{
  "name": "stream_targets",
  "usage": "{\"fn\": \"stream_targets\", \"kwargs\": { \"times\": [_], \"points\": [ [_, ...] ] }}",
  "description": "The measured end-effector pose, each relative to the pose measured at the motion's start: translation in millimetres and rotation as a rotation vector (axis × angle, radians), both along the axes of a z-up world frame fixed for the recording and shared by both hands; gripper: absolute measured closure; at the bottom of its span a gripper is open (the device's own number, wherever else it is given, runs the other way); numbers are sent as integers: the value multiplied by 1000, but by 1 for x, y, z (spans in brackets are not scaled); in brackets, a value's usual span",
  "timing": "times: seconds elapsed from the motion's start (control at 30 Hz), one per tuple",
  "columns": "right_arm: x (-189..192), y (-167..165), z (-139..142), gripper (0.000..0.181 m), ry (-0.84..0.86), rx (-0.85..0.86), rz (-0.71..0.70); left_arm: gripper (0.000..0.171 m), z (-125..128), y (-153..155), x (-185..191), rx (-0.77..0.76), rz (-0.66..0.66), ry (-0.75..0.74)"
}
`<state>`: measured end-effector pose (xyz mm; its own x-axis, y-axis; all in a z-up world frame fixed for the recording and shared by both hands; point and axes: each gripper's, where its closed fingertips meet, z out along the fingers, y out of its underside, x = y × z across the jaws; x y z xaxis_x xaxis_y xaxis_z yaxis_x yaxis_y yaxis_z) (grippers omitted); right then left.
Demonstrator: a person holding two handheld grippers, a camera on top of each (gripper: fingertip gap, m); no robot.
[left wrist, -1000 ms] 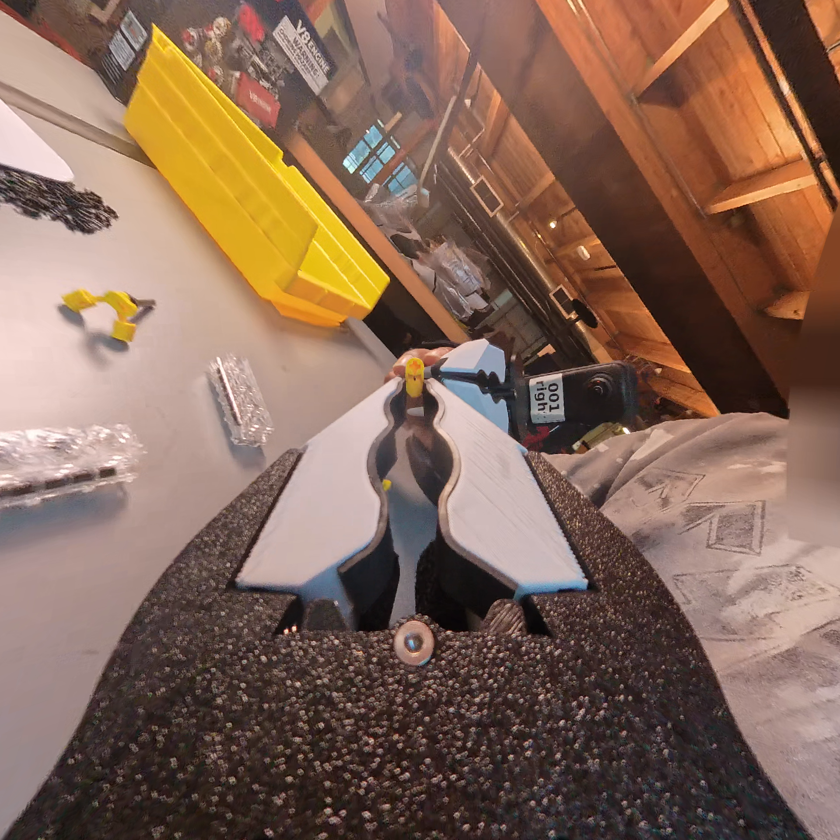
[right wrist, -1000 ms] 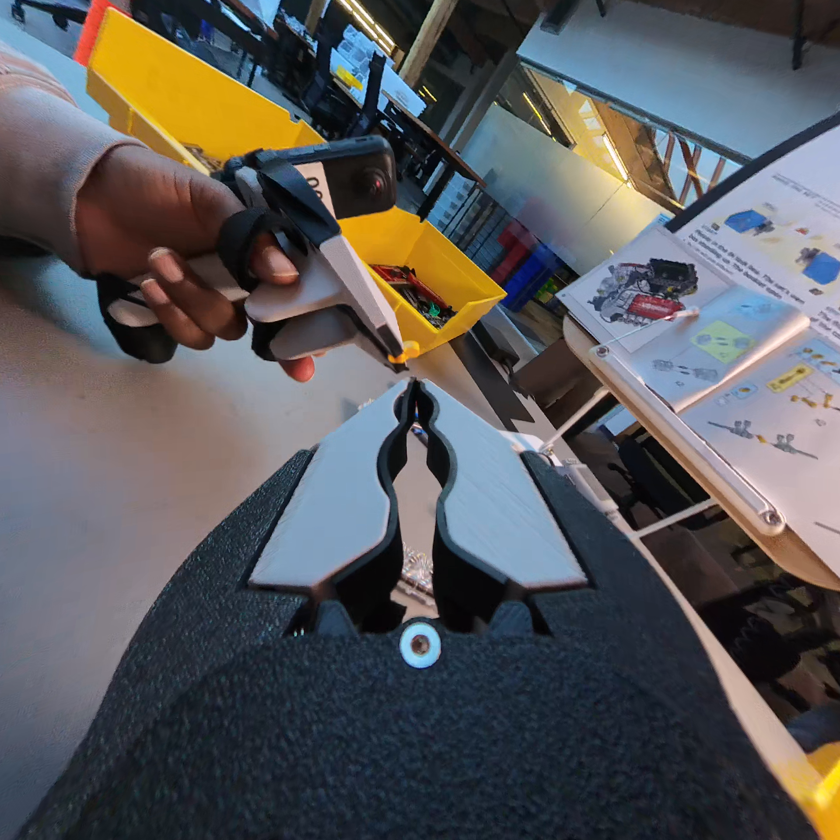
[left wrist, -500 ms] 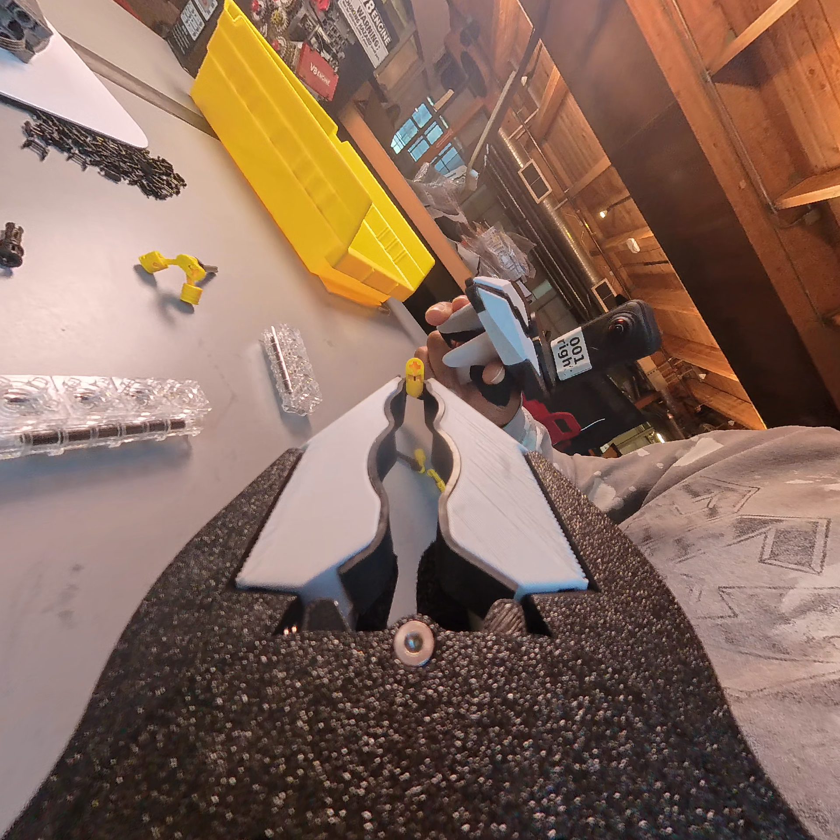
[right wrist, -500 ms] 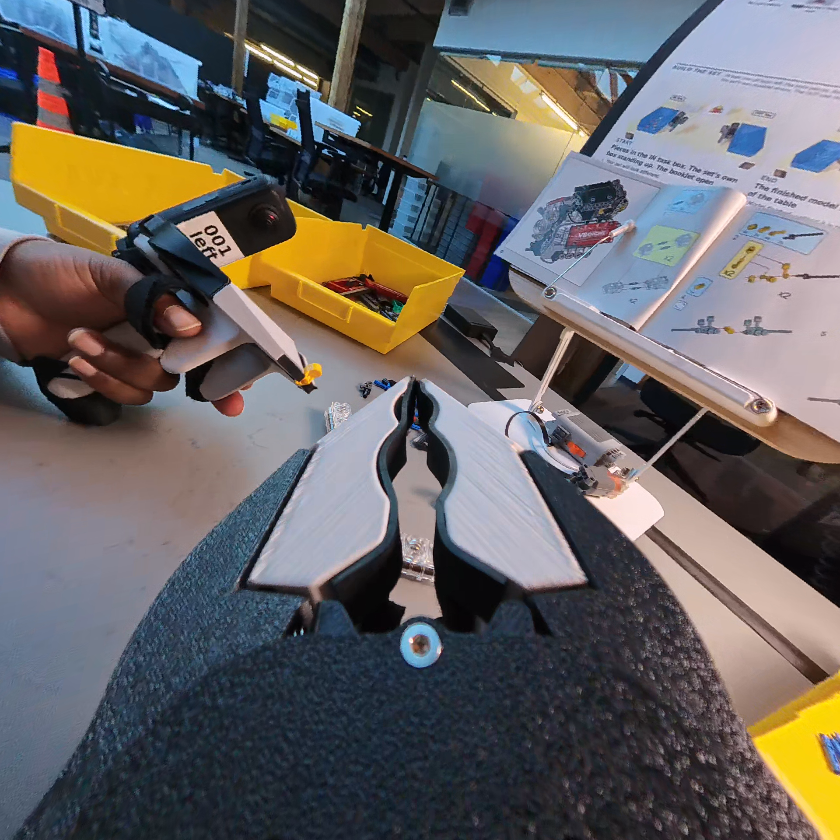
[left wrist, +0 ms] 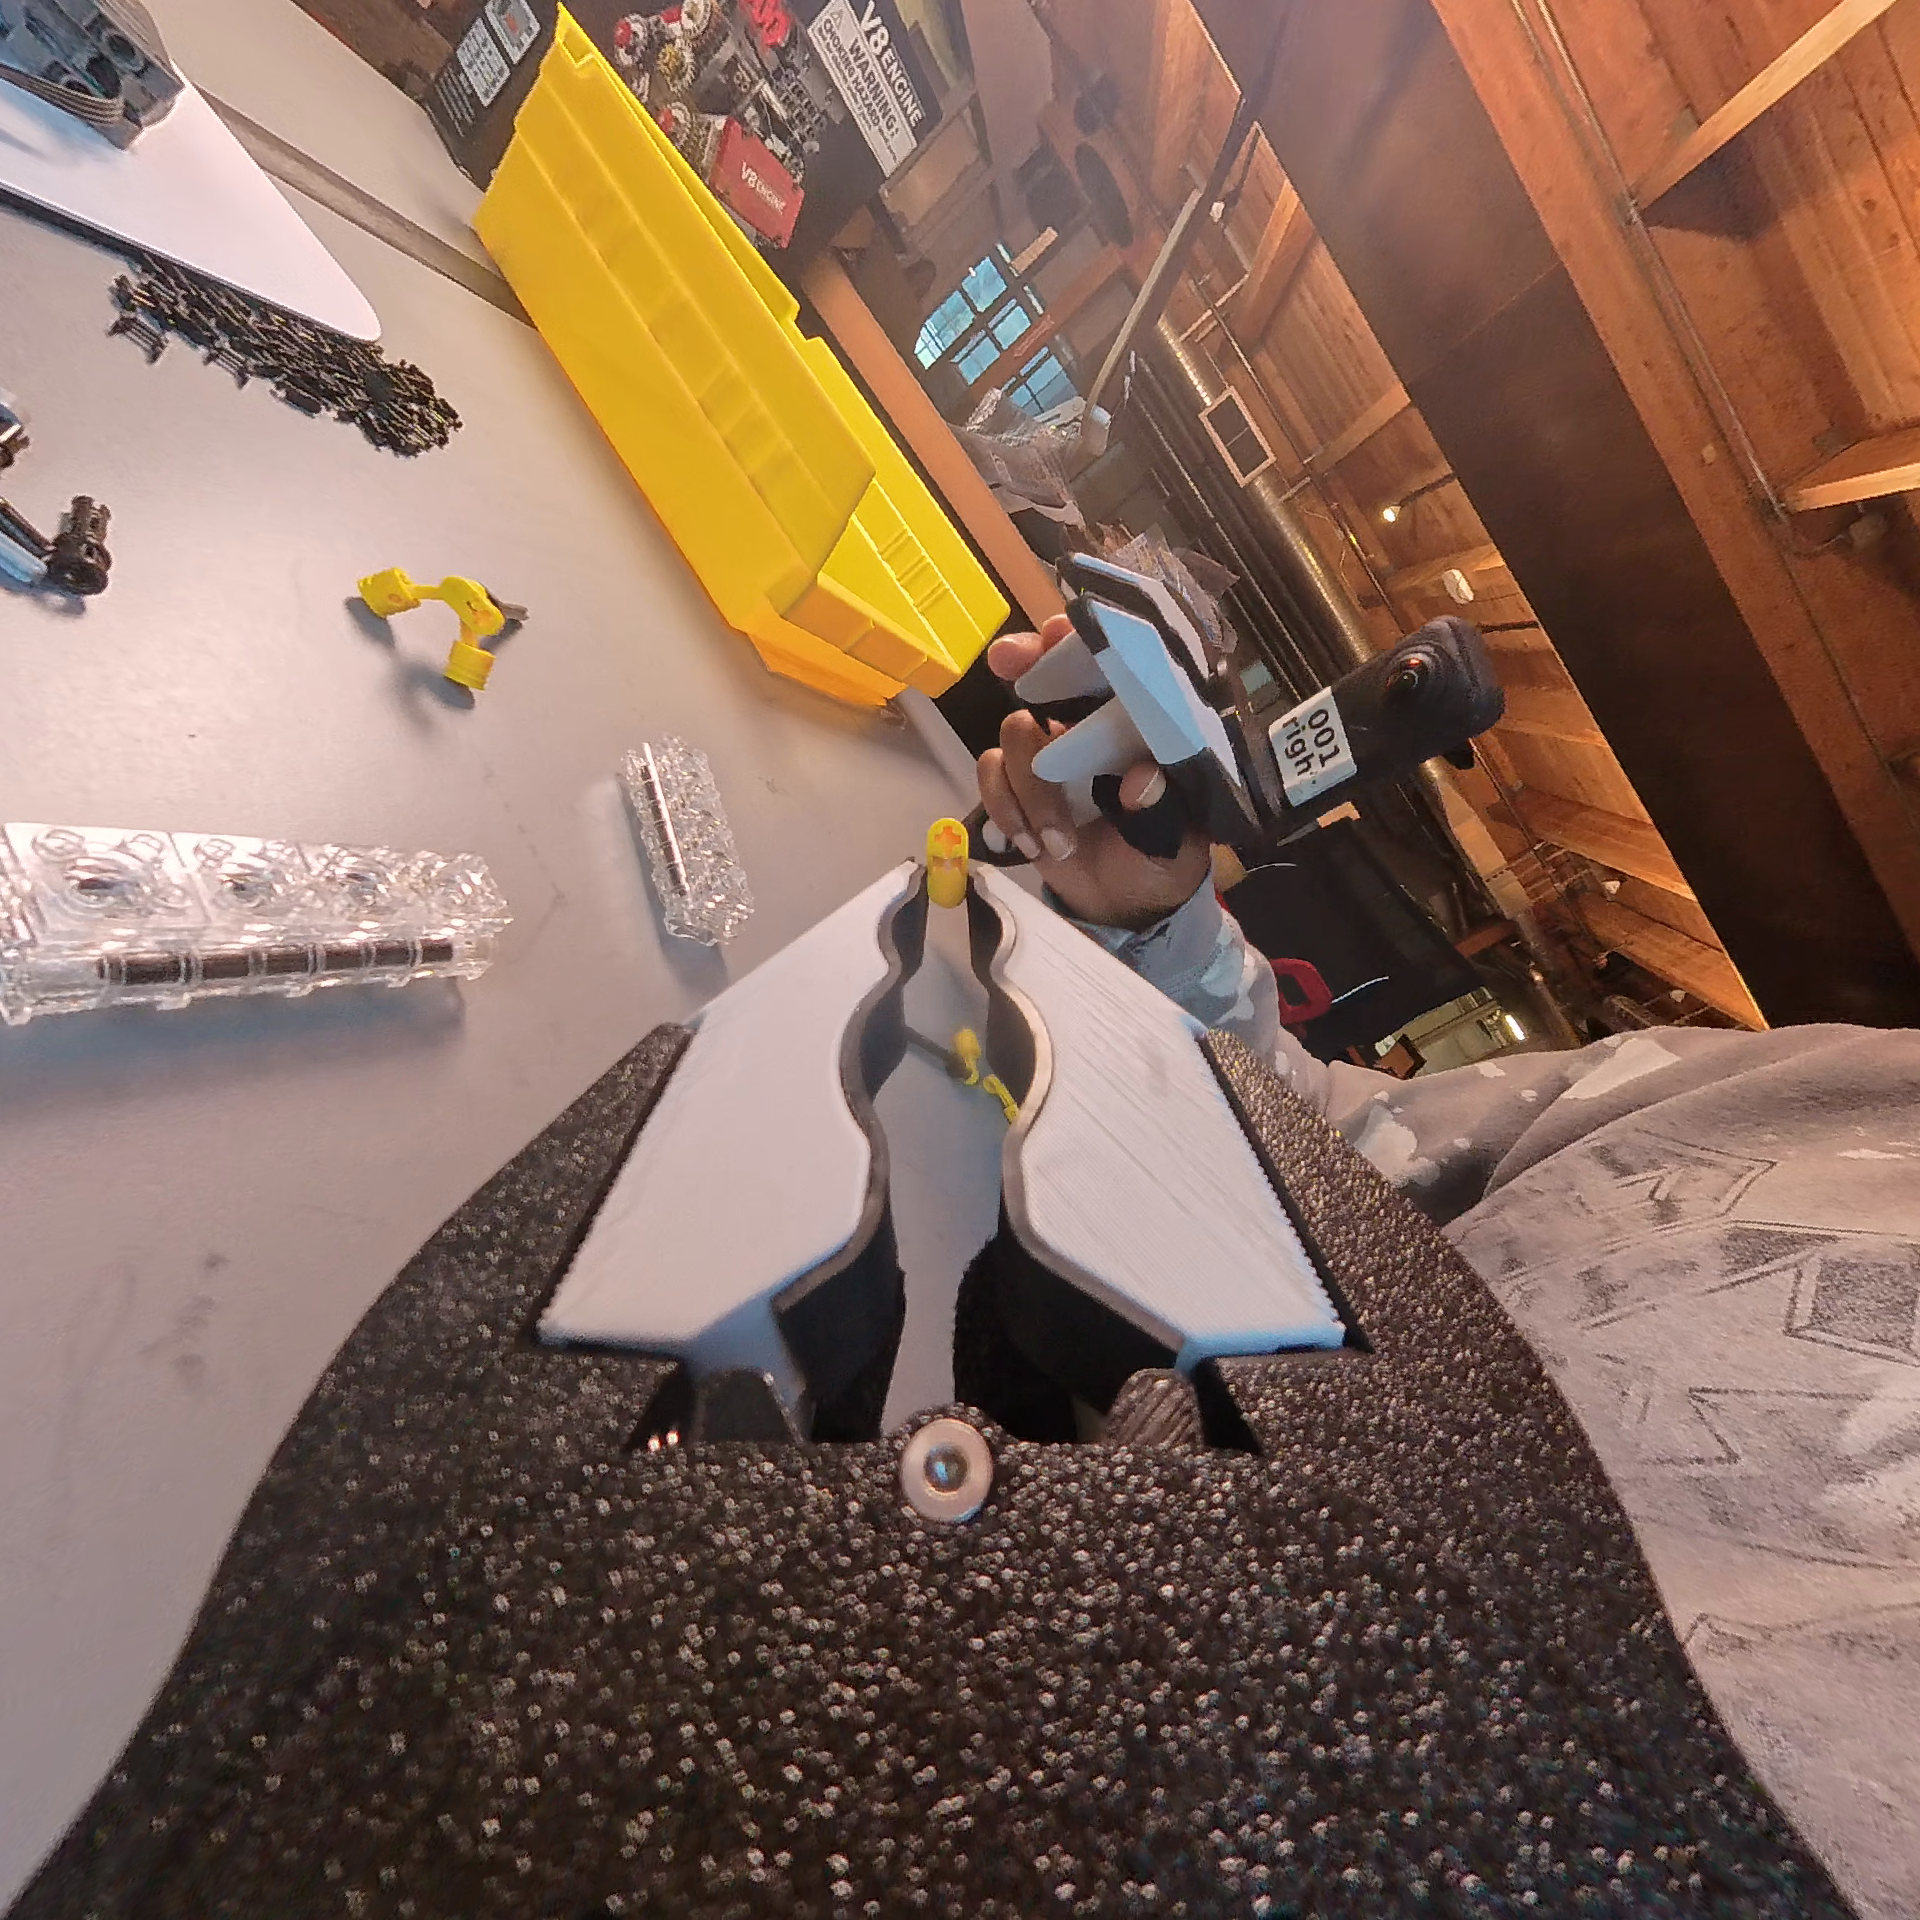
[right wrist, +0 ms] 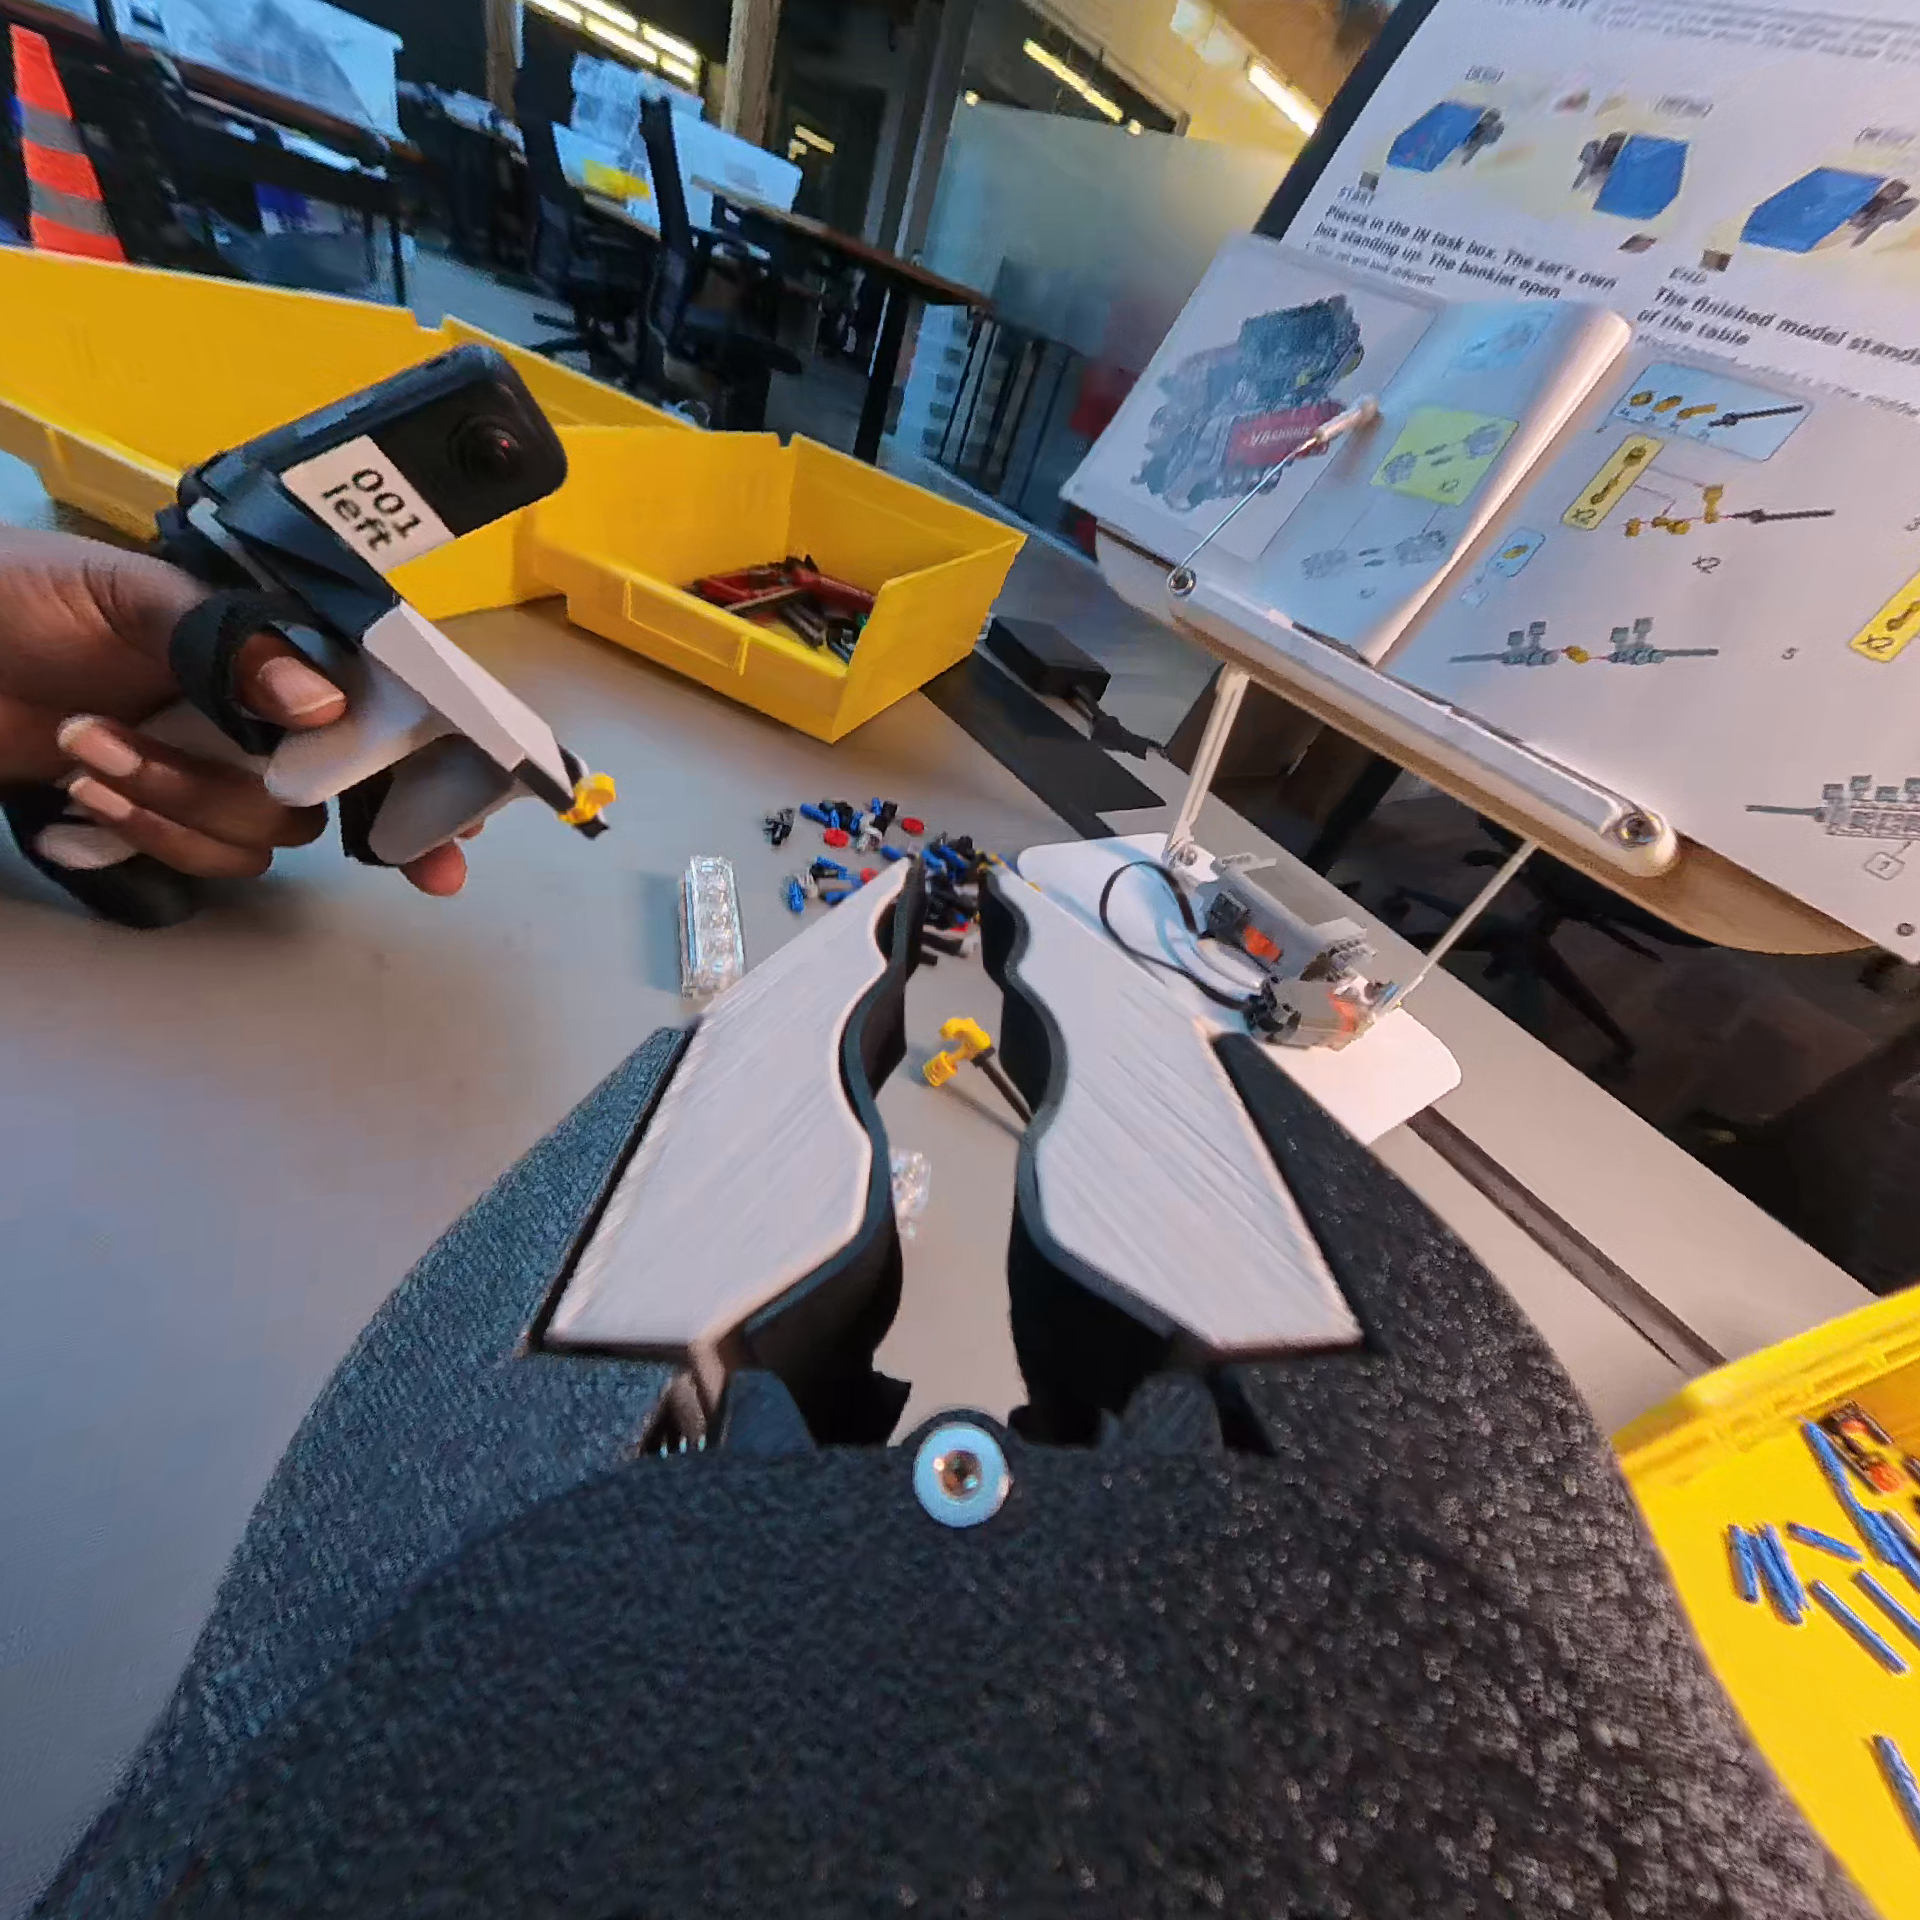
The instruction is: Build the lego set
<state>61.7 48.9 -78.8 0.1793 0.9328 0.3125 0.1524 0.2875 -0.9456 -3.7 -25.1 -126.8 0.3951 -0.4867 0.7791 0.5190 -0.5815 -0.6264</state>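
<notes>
the left gripper pinches a small yellow connector piece at its fingertips, raised above the grey surface. the right gripper has its fingers slightly spread and empty, above a yellow-and-black axle piece lying on the surface near the scattered blue and black pins.

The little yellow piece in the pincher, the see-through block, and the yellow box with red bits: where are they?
small yellow connector piece (left wrist: 947, 861): left wrist view, its cross-holed end.
clear block (right wrist: 712, 923): right wrist view, its top face.
yellow bin (right wrist: 686, 623): right wrist view, its front wall.
</notes>
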Motion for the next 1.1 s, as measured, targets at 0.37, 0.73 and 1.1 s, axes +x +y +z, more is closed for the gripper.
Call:
{"fn": "stream_targets", "kwargs": {
  "times": [0.37,0.73,1.1],
  "points": [
    [74,-43,-77,163,-555,-108,235,164,1,-5,4,3,-20,8],
    [110,-105,-120,163,-805,-82,359,164,-55,-30,24,-67,-251,570],
    [70,-66,-128,164,-866,-19,385,158,-92,-38,15,-2,-313,981]
  ]
}}
